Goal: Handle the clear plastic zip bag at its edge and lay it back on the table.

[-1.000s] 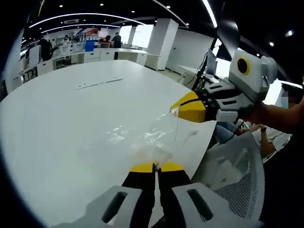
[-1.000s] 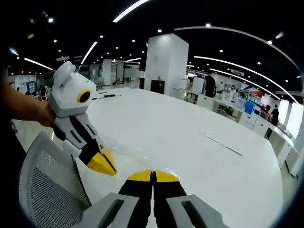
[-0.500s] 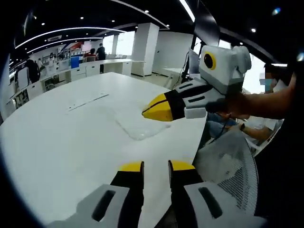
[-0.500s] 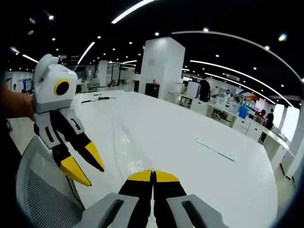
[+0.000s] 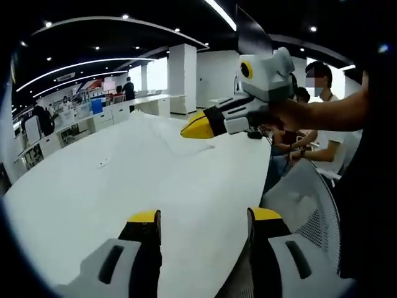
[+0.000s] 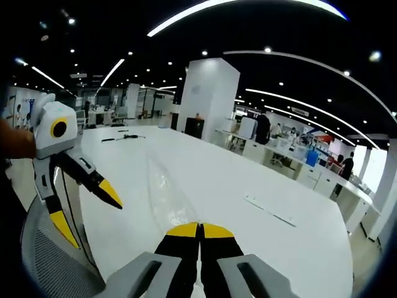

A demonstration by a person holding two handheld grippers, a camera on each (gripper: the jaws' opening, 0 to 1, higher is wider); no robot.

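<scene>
While the right gripper has its 2 yellow-tipped jaws pressed together on the near edge of the clear zip bag, the bag runs straight ahead of it, a long pale sheet stretching away over the white table along the gripper's own line. In the right gripper view the bag's long axis points away from the jaws toward the far end of the table, and most of its length looks to lie close to the tabletop; whether the held end touches the surface I cannot tell. The left gripper has its jaws spread wide apart with nothing between them. In the right gripper view it hangs well to the left of the bag, over the mesh chair at the table's edge, clear of the plastic.

In the left gripper view the bag shows only as a faint crease under the right gripper's yellow tips. So the right gripper is the nearer one, in fact the only one in contact. My judgement is that the coming move turns on it: lowering the held edge along the bag's own line and parting the jaws should leave the bag flat.

No brand, label or readable writing shows on the bag, the grippers or the table.
</scene>
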